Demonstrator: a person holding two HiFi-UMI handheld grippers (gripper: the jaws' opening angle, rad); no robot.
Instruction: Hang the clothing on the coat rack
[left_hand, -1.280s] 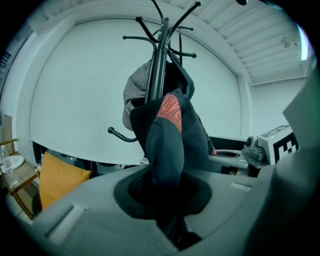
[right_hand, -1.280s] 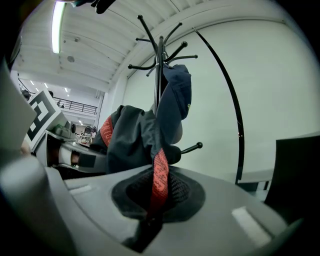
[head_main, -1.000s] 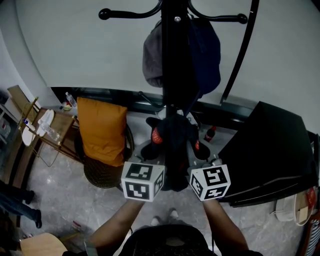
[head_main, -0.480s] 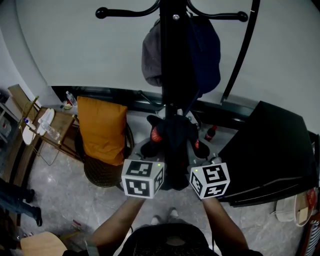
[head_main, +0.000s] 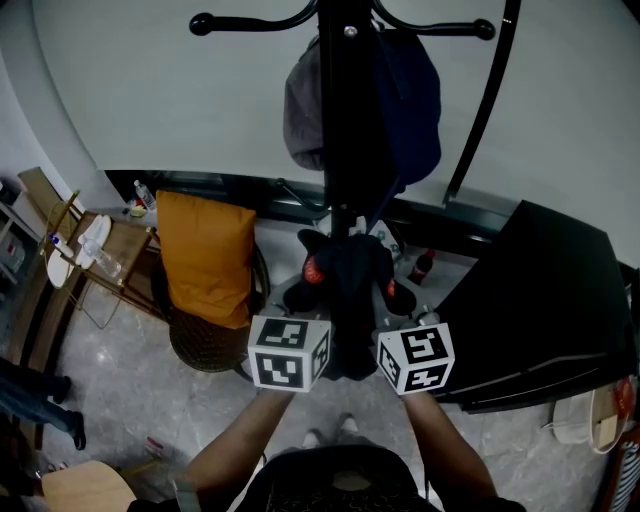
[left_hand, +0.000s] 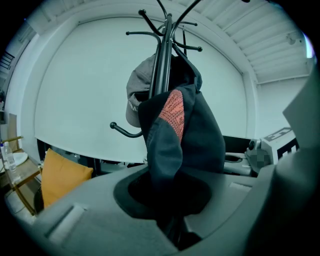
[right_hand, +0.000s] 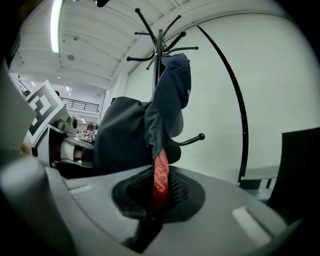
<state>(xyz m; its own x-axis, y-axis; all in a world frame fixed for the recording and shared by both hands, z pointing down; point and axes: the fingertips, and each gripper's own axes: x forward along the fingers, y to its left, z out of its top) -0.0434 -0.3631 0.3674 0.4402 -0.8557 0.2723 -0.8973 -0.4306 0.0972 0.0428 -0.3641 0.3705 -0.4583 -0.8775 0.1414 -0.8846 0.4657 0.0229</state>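
The black coat rack (head_main: 345, 120) stands straight ahead, its pole (left_hand: 161, 60) rising to curved hooks (right_hand: 159, 42). A grey cap (head_main: 303, 100) and a navy cap (head_main: 412, 100) hang on it. I hold a dark garment (head_main: 350, 290) with red patches close against the lower pole. My left gripper (head_main: 290, 352) is shut on the garment's dark fabric (left_hand: 175, 145), which runs down between its jaws (left_hand: 172, 235). My right gripper (head_main: 415, 358) is shut on the garment's red strip (right_hand: 160, 175), pinched between its jaws (right_hand: 147, 227). In the head view the marker cubes hide both sets of jaws.
An orange cushion (head_main: 205, 260) sits on a wicker chair at the left. A large black case (head_main: 545, 300) stands at the right. A curved black rod (head_main: 480, 110) leans on the wall. A side table (head_main: 90, 255) with bottles is far left, and a small bottle (head_main: 420, 267) stands near the rack's base.
Both grippers have edged a little up and toward the rack's pole, drawing slightly closer together, with the garment still held in them.
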